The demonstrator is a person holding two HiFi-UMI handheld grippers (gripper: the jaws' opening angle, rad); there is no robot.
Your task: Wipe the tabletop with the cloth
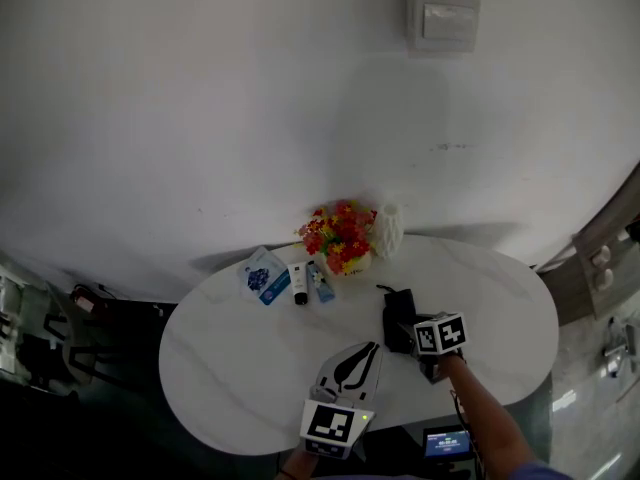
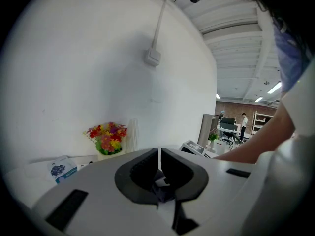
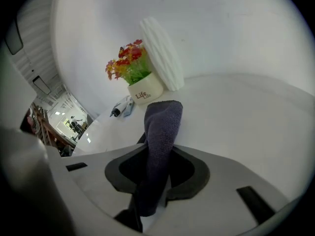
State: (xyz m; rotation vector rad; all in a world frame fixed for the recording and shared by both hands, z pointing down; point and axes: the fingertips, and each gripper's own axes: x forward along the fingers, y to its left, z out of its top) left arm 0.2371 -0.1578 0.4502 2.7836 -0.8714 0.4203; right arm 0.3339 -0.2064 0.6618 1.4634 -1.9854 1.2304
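Right gripper [image 3: 158,157]: clenched on the cloth [image 3: 162,124], a dark grey-purple terry strip. It is pinched between both jaws and juts out past them with its tip folded over.

Left gripper [image 2: 158,154]: jaws pressed together, nothing held.

Head view only: both grippers sit over the near half of the white oval desk [image 1: 230,358], the right one further in, with the cloth a dark lump at its tip. Whether the cloth touches the desk cannot be told.

Far edge of the desk:
- flower pot [image 3: 145,93] printed "Life", holding red and yellow blooms
- ribbed white vase [image 3: 162,50] touching the pot
- two tubes [image 1: 300,283]
- blue-and-white sachet [image 1: 262,273]

All lie well apart from the cloth; bare desk lies between. Wall box [image 1: 442,16] above.
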